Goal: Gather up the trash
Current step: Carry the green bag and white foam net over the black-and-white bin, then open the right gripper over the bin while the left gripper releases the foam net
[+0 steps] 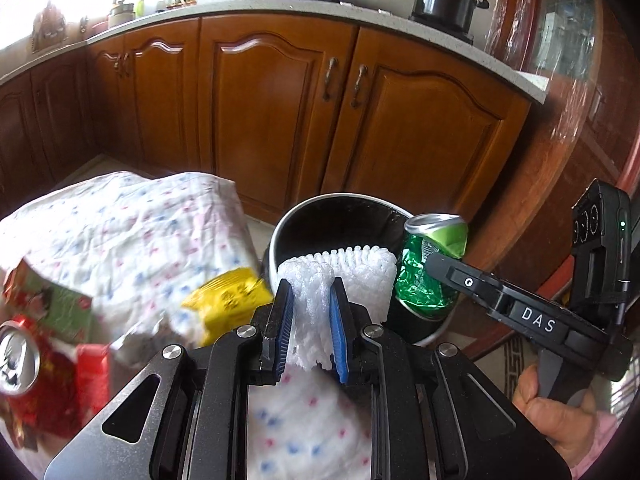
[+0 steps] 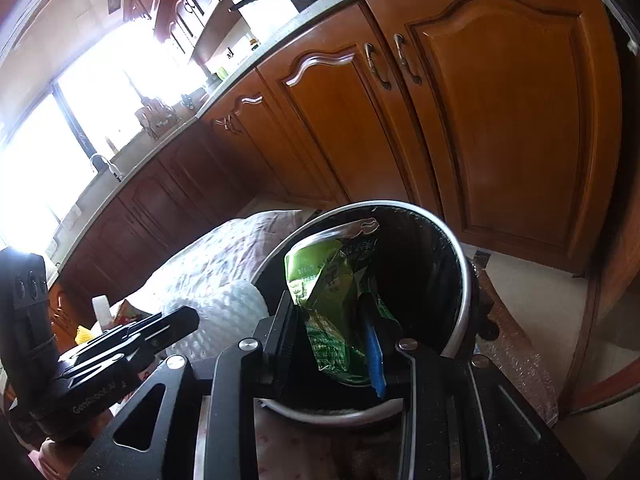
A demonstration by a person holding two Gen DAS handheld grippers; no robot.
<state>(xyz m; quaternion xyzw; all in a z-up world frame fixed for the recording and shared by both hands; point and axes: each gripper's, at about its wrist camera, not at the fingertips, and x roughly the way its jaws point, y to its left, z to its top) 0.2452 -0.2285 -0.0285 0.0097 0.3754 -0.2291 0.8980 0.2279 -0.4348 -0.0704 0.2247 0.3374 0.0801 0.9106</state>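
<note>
My left gripper (image 1: 310, 292) is shut on a white foam net sleeve (image 1: 344, 276) and holds it at the near rim of the round black trash bin (image 1: 320, 204). My right gripper (image 2: 332, 316) is shut on a crushed green can (image 2: 328, 288) and holds it over the bin's mouth (image 2: 460, 280). In the left wrist view the can (image 1: 432, 264) and the right gripper (image 1: 436, 266) show at the bin's right side. The foam sleeve (image 2: 228, 312) and the left gripper (image 2: 188, 320) show left of the bin in the right wrist view.
A table with a white dotted cloth (image 1: 120, 220) carries a yellow packet (image 1: 228, 300), a red can (image 1: 16, 356), a red carton (image 1: 92, 372) and a green-red box (image 1: 48, 300). Brown kitchen cabinets (image 1: 280, 100) stand behind the bin. A wooden door frame (image 1: 580, 140) is at the right.
</note>
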